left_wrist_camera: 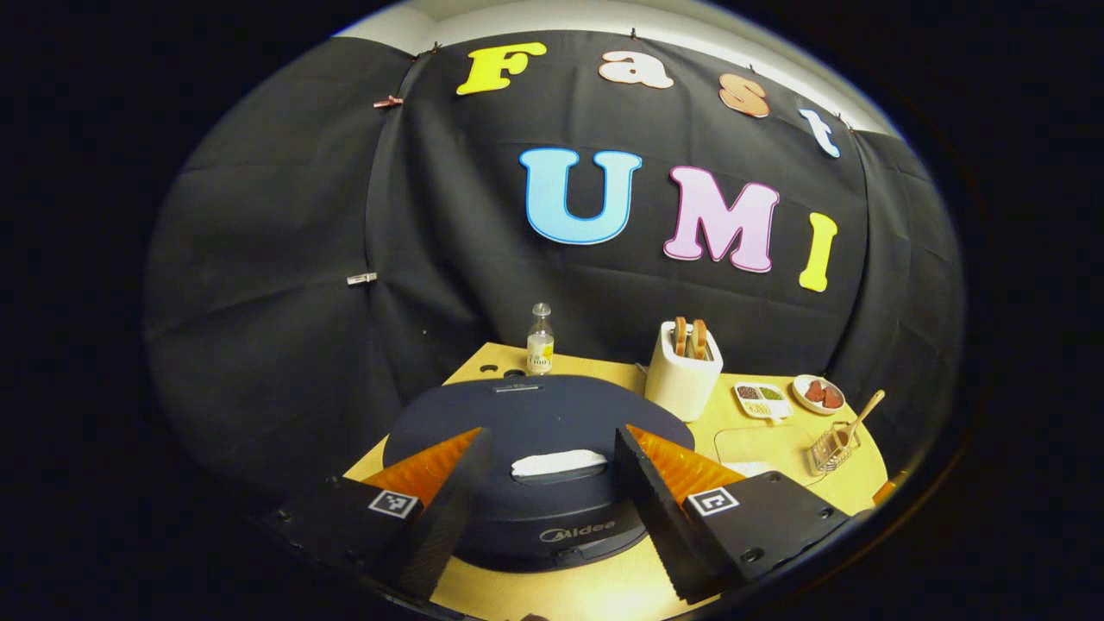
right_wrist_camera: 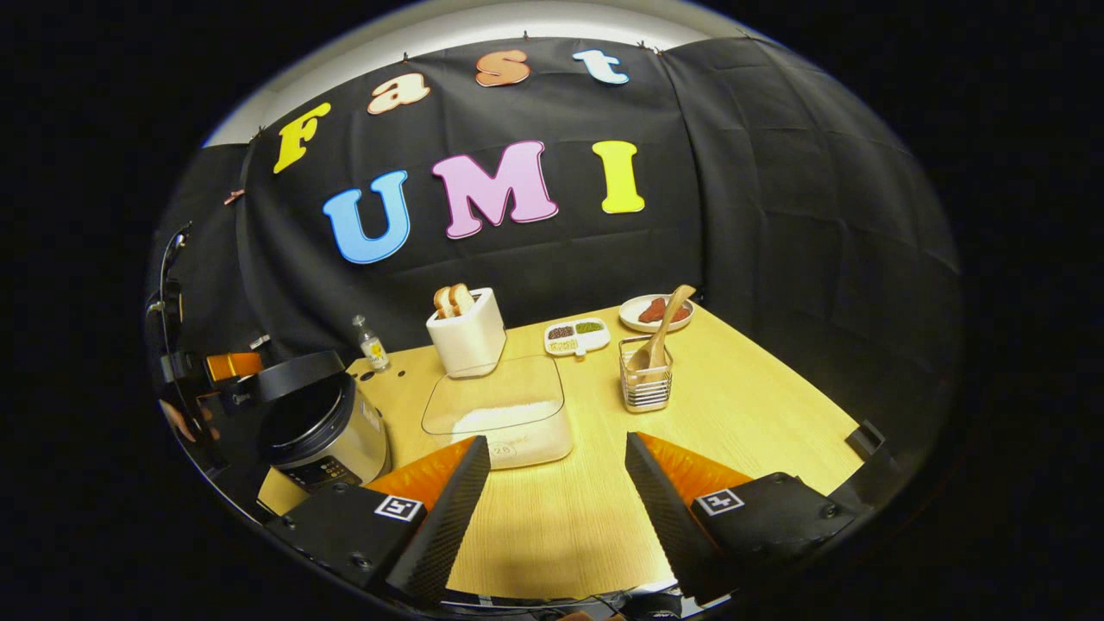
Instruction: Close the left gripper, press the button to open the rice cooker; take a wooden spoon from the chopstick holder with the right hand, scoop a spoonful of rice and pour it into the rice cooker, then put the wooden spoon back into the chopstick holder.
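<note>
Directly below my left gripper [left_wrist_camera: 552, 492], jaws spread, sits the dark-lidded rice cooker [left_wrist_camera: 535, 466] with its pale lid button [left_wrist_camera: 558, 463]. My right gripper [right_wrist_camera: 556, 500], jaws likewise apart and empty, faces the clear rice-filled tub [right_wrist_camera: 509, 423]. Beyond it, the wire chopstick holder [right_wrist_camera: 646, 384] contains the tilted wooden spoon [right_wrist_camera: 662, 332]. The cooker's lid state is hard to make out.

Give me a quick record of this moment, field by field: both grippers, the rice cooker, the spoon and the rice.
left gripper: open, above the rice cooker's lid
right gripper: open, holding nothing, over the table
rice cooker: lid looks shut
wooden spoon: standing in the chopstick holder
rice: in the clear container, between the rice cooker and the chopstick holder
</note>
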Demonstrator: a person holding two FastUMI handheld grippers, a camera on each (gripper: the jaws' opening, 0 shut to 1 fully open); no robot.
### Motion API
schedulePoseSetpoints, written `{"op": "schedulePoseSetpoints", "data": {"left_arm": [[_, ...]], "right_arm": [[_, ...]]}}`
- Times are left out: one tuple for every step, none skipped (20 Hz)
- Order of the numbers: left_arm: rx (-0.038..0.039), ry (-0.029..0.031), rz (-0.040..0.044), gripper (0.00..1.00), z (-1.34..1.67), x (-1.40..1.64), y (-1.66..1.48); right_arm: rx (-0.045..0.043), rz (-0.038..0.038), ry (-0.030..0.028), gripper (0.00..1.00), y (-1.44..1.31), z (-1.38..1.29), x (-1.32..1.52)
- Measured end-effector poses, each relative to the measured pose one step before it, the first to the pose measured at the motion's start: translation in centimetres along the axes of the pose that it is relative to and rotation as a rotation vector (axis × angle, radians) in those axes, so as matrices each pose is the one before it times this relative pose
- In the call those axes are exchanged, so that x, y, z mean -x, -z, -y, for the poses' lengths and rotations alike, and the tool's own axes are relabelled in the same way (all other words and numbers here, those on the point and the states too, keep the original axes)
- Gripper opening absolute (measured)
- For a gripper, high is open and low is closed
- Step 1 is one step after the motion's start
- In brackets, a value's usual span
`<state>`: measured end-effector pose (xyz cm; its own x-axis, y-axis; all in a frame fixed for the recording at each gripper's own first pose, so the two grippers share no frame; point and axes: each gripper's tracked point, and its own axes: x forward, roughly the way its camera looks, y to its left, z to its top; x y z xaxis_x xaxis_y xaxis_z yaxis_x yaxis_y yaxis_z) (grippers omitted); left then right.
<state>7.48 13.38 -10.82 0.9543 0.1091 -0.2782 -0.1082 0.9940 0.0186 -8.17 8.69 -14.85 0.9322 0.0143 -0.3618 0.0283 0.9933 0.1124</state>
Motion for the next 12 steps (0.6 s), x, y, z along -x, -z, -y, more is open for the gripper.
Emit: {"op": "schedulePoseSetpoints", "data": {"left_arm": [[-0.01667,-0.00242,-0.00202,0.98,0.099,0.009,0.667],[-0.00883,-0.00234,-0.00713,0.98,0.016,-0.097,0.872],[-0.00075,-0.00258,-0.01249,0.98,0.031,-0.145,0.823],[-0.00304,-0.00181,-0.01294,0.98,0.057,-0.178,0.848],[-0.00883,-0.00137,-0.01975,0.98,0.098,-0.111,1.026],[-0.01414,-0.00304,-0.02447,0.98,0.152,-0.142,1.112],[-0.01492,-0.00446,0.03968,0.98,-0.046,0.284,-0.398],[-0.00631,-0.00351,0.00292,0.99,0.043,-0.077,-0.063],[0.00984,-0.00038,0.00476,0.98,-0.065,0.154,-0.213],[0.01180,0.00176,0.00611,0.99,-0.058,-0.130,0.356],[0.00316,-0.00030,0.01083,0.99,-0.012,0.070,-0.023],[-0.00559,0.00006,0.00357,0.99,0.162,0.011,0.076]], "right_arm": [[0.00422,-0.01143,-0.00497,0.99,0.380,-0.114,0.040],[0.00213,-0.00692,-0.00516,0.99,0.240,-0.224,0.038],[0.00430,-0.00833,-0.00347,0.99,0.256,-0.169,-0.084],[0.00531,-0.00889,-0.00422,0.99,0.287,-0.201,-0.126],[0.00498,-0.00780,-0.00458,0.99,0.225,-0.248,-0.001],[0.00341,-0.00470,-0.00457,0.99,0.114,-0.240,-0.048],[0.00396,-0.00067,-0.00428,0.99,-0.044,-0.183,-0.036],[0.00472,-0.00037,-0.00381,0.99,-0.099,-0.175,-0.084],[0.00337,-0.00368,-0.00469,0.99,0.036,-0.189,-0.005],[0.00290,-0.00456,-0.00528,0.99,0.060,-0.161,-0.103],[0.00302,-0.00240,-0.00482,0.99,-0.022,-0.113,-0.073],[0.00317,-0.00410,-0.00216,0.99,-0.006,-0.059,-0.022]]}}
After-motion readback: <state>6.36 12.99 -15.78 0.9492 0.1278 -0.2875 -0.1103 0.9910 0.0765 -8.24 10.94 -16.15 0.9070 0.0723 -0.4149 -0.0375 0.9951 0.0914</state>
